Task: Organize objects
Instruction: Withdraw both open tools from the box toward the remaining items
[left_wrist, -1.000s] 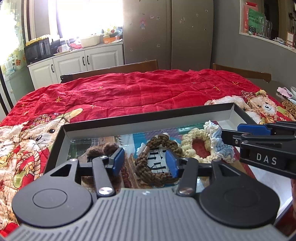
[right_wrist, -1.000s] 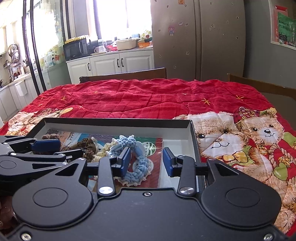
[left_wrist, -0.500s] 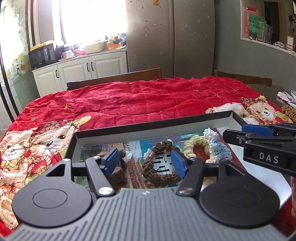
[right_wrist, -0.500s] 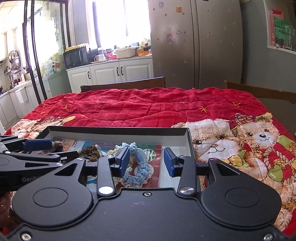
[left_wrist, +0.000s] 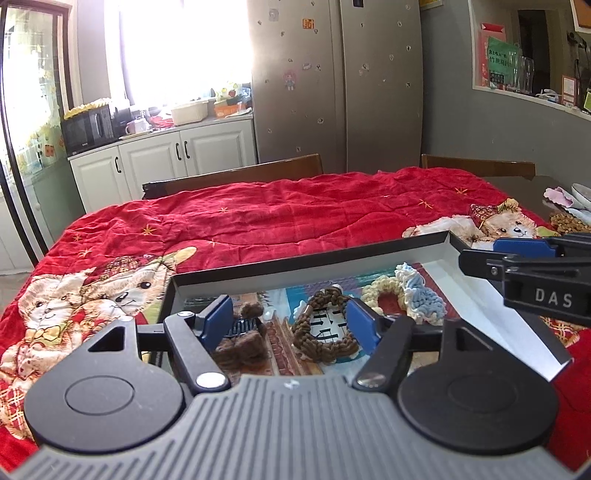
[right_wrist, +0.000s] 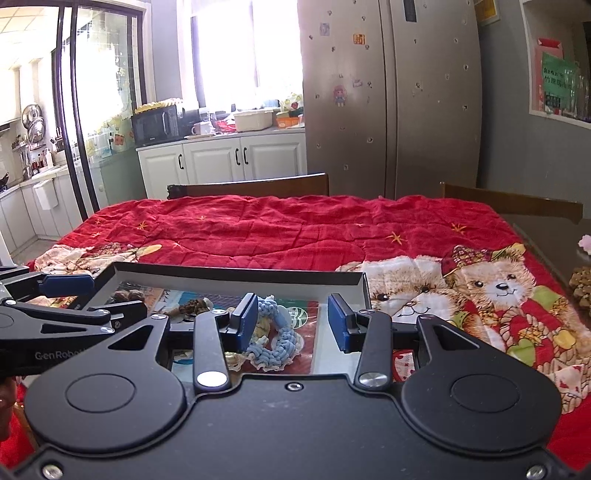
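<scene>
Four small yarn pieces lie inside the shallow box lid (left_wrist: 314, 254), a dark-rimmed rectangular tray with pale inner walls and a glossy printed sheet on its floor, set toward the near edge of the red quilted blanket (left_wrist: 295, 210). From the lid's left end to its right they sit in a loose row: a fuzzy brown pompom tie (left_wrist: 242, 341), a brown braided cord ring (left_wrist: 325, 334), a cream crocheted scrunchie (left_wrist: 380, 295) and a pale blue ruffled scrunchie (right_wrist: 275, 338), the last two touching. Gathering them in one tray looks like the sorting already done. The left gripper (left_wrist: 288, 325) has just been opening its jaws and grips nothing; the right gripper (right_wrist: 291, 323) is likewise released, jaws apart above the blue scrunchie, both apparently backing off.
</scene>
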